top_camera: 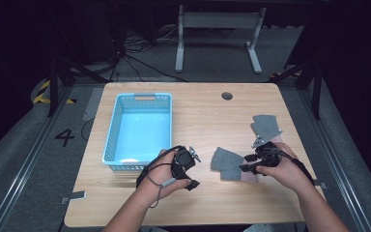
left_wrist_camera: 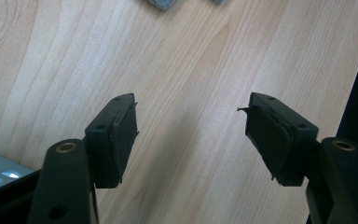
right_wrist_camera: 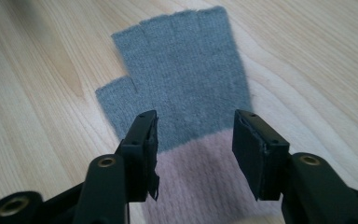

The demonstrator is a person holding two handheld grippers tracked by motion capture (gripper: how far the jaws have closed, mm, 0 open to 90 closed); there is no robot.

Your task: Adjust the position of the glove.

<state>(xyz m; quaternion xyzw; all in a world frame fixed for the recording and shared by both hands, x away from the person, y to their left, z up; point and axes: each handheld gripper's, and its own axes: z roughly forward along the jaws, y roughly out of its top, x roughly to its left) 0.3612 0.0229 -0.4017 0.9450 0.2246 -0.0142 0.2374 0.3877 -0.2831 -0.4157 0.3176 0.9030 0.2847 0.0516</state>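
Glove (right_wrist_camera: 186,79) lies flat on the counter (top_camera: 207,116), right tongs (right_wrist_camera: 193,140) wide astride its pink cuff — seemingly ready to grip — left tongs (left_wrist_camera: 191,135) wide, empty.

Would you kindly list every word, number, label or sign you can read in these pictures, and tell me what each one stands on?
"4": a dark digit marked on the grey floor, left of the light wooden table.
The yellow and black striped hazard marking on the floor farther back is a sign without words.
No text is readable on the light blue plastic basket, the grey and pink fingerless knitted glove or either black gripper.
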